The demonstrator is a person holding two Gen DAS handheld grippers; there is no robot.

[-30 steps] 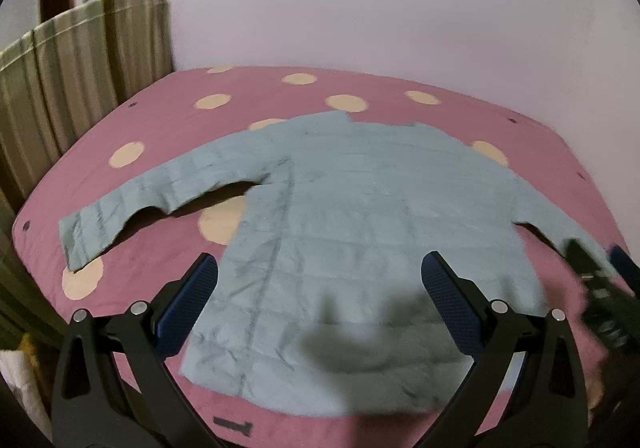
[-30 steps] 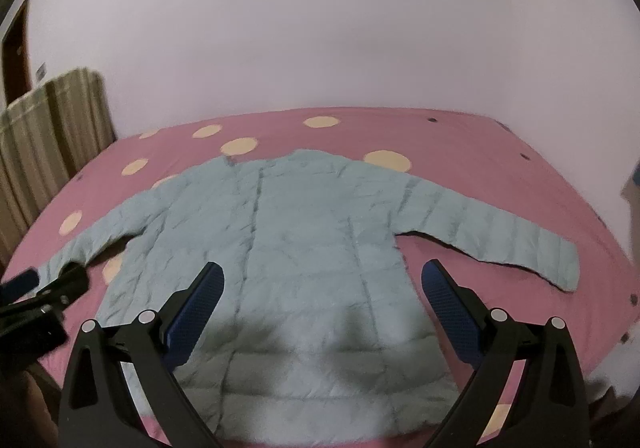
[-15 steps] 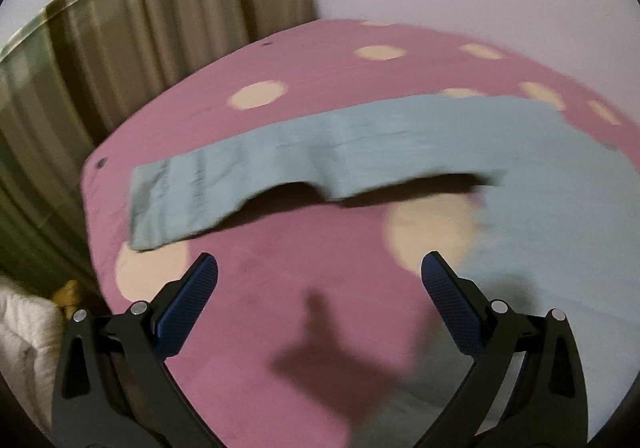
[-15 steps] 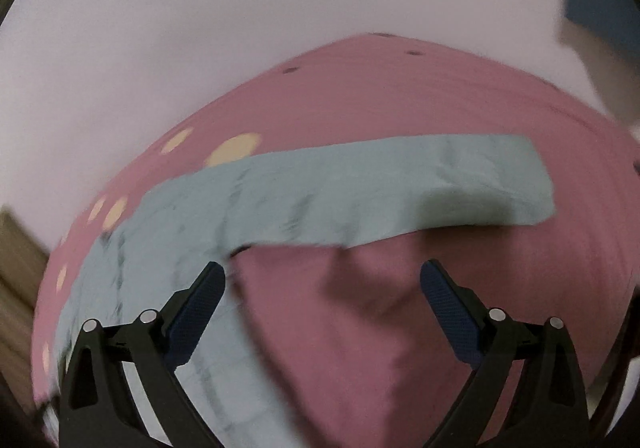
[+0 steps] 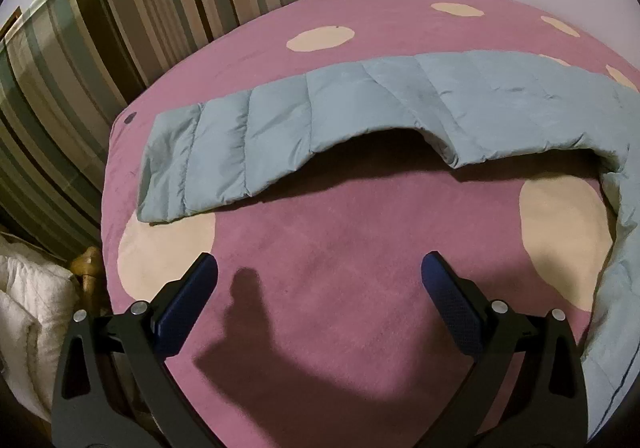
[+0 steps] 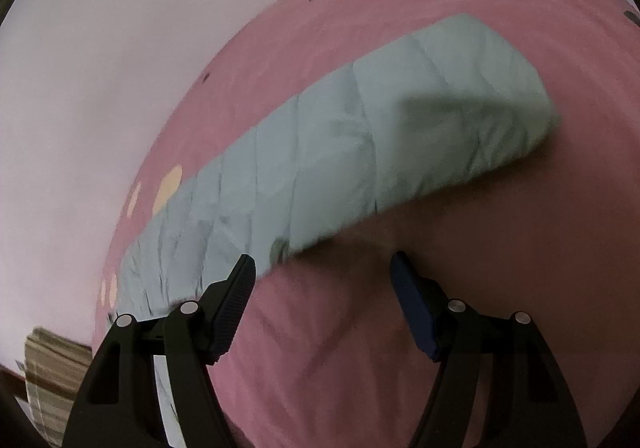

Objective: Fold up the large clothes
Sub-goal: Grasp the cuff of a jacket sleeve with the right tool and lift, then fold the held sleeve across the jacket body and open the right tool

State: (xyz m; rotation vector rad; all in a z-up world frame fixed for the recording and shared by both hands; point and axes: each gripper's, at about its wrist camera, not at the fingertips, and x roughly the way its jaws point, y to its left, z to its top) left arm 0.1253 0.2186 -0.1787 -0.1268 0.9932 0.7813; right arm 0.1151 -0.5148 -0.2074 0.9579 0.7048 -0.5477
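We count one garment: a pale blue quilted jacket (image 5: 400, 104) lying flat on a pink bed cover (image 5: 340, 248) with cream dots; five or six dots show in the left wrist view and a few small ones at the far left of the right wrist view. Along the left edge of that left view hang the striped curtain (image 5: 120, 28) and, below it, a white padded bundle (image 5: 28, 312). One sleeve (image 5: 224, 152) stretches across the cover, cuff to the left, well ahead of our left gripper (image 5: 319, 268), whose jaws stand wide apart over bare cover, holding nothing. In the right wrist view the other sleeve (image 6: 400, 136) runs diagonally, cuff up and to the right. Our right gripper (image 6: 323, 268) hangs just beside its lower edge; the jaws are closing, with only pink cover between them and no cloth gripped. We can read no brand, label or writing anywhere.
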